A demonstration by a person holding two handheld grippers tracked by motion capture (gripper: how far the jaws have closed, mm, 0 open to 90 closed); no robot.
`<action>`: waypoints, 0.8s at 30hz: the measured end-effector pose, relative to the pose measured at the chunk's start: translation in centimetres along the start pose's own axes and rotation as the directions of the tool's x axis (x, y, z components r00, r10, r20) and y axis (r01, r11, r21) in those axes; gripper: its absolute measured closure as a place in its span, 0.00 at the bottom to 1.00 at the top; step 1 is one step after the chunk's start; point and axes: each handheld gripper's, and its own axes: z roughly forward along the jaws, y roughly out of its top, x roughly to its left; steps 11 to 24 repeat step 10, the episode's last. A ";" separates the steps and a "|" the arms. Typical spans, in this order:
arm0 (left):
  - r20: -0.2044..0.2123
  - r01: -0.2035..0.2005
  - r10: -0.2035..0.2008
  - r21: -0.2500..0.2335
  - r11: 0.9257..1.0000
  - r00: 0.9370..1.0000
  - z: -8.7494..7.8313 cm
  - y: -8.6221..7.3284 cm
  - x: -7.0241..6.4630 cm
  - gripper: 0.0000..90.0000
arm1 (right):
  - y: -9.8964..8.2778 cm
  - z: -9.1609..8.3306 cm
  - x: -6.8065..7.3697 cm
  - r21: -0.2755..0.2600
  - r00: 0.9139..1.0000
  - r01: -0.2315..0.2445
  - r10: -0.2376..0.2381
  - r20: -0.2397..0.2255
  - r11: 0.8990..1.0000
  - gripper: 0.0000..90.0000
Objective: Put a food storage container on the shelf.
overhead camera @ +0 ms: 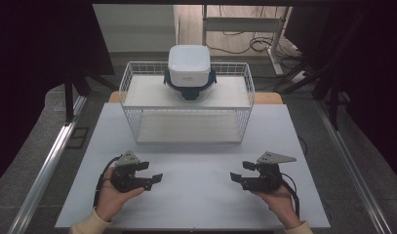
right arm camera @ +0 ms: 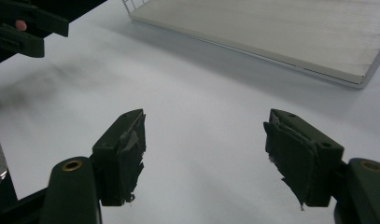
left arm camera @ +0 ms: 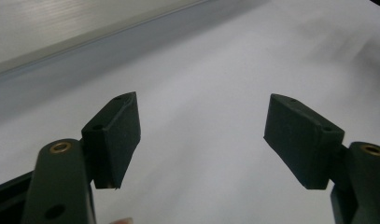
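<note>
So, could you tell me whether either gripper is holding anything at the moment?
Nothing is held. The left gripper and the right gripper both have open fingers over the bare white table, with nothing between them.

Soft, even light falls from above onto the pale desk [overhead camera: 196,195], while the room around it lies in deep shadow. Faint, blurred shadows smear the desk beyond the left tongs [left arm camera: 201,135] and the right tongs [right arm camera: 204,154]. Both close views look grainy, the near jaws slightly soft.
</note>
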 end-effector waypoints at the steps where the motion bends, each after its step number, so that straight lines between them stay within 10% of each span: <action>1: 0.000 0.001 -0.001 -0.002 1.000 1.000 0.0 0.0 0.0 0.29 | 0.0 0.0 0.0 0.000 1.000 0.003 -0.003 0.001 1.000 0.31; 24: -0.012 -0.003 0.003 -0.013 1.000 1.000 -0.3 0.0 0.1 0.30 | 0.0 -0.5 0.1 -0.030 1.000 0.016 -0.016 0.002 0.999 0.29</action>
